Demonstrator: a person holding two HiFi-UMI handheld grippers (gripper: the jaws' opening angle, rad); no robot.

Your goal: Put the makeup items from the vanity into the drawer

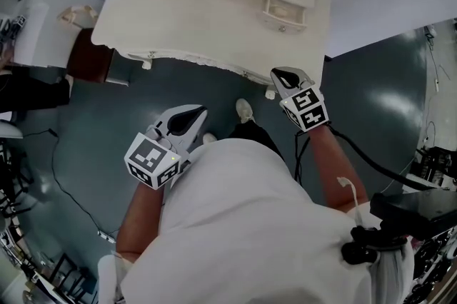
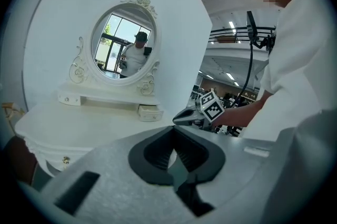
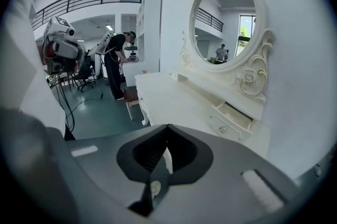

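The white vanity [image 1: 207,17] stands ahead of me, and I see no makeup items on its top [image 2: 79,123]. The small right-hand drawer [image 1: 284,14] under the oval mirror [image 3: 226,23] is pulled open [image 3: 234,115]; I cannot see inside it. My left gripper [image 1: 194,115] hangs over the floor short of the vanity's front edge, jaws shut and empty [image 2: 172,131]. At the vanity's front right corner, my right gripper [image 1: 280,76] is likewise shut on nothing [image 3: 167,128]. The left gripper view shows the right gripper [image 2: 192,115] beside the vanity.
A dark stool [image 1: 89,56] sits at the vanity's left end. Cables [image 1: 71,195] trail over the grey-green floor. A person [image 3: 117,65] stands at a desk further back, near equipment [image 3: 60,49]. My feet [image 1: 244,110] are just short of the vanity.
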